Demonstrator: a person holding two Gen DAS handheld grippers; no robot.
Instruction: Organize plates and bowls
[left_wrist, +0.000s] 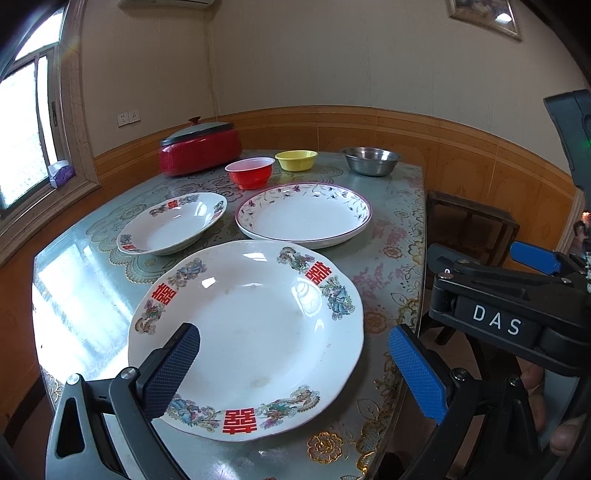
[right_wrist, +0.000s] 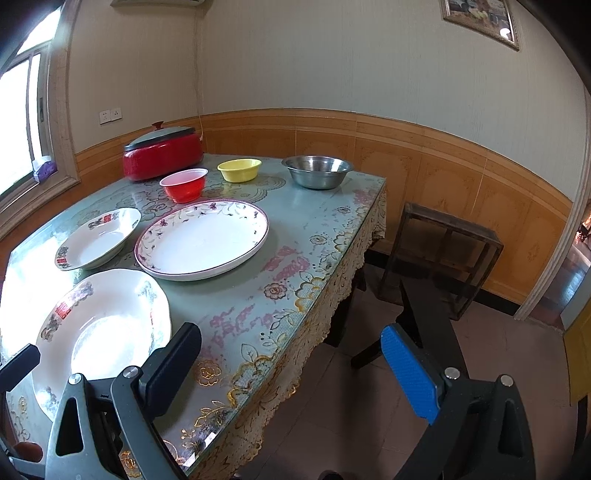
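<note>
Worktop (left_wrist: 388, 192), floral cover. Far left: red lidded cooker (left_wrist: 199, 151). Small double-happiness plate (left_wrist: 171, 223) just beside the purple-rimmed floral plate (left_wrist: 304, 216); behind them, in a row, red bowl (left_wrist: 250, 172), yellow bowl (left_wrist: 296, 159), steel bowl (left_wrist: 371, 160), each apart. Nearest: large double-happiness plate (left_wrist: 245, 338).

Left hand-held gripper (left_wrist: 293, 373) above the large plate's near side, fingers spread wide, holding nothing. Right hand-held gripper (right_wrist: 291, 376) at the worktop's right edge, also spread, empty.
</note>
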